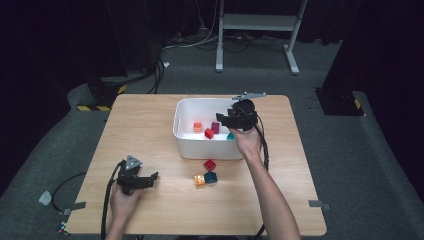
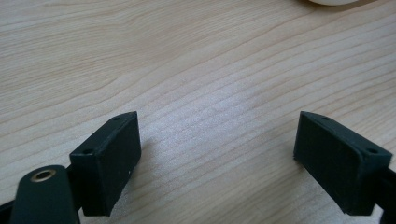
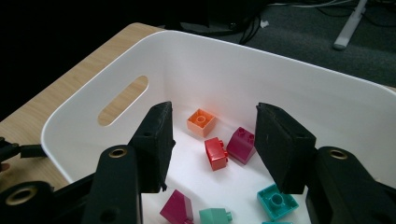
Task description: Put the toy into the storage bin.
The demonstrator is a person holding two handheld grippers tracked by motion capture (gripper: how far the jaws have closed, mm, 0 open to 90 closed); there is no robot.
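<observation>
Drop step: right gripper (image 1: 226, 120) hangs over the white bin (image 1: 183, 134) at frame centre, jaws apart, nothing held. Left gripper (image 1: 153, 177) rests lower left, jaws wide, empty. Next: fetch a loose block, the red block (image 1: 210, 165) below the bin.

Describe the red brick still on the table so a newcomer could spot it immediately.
Start at the white bin on the wooden table. Just outside its near wall lie three bricks; the red brick lies closest to the bin, the orange brick and dark teal brick behind it.
</observation>
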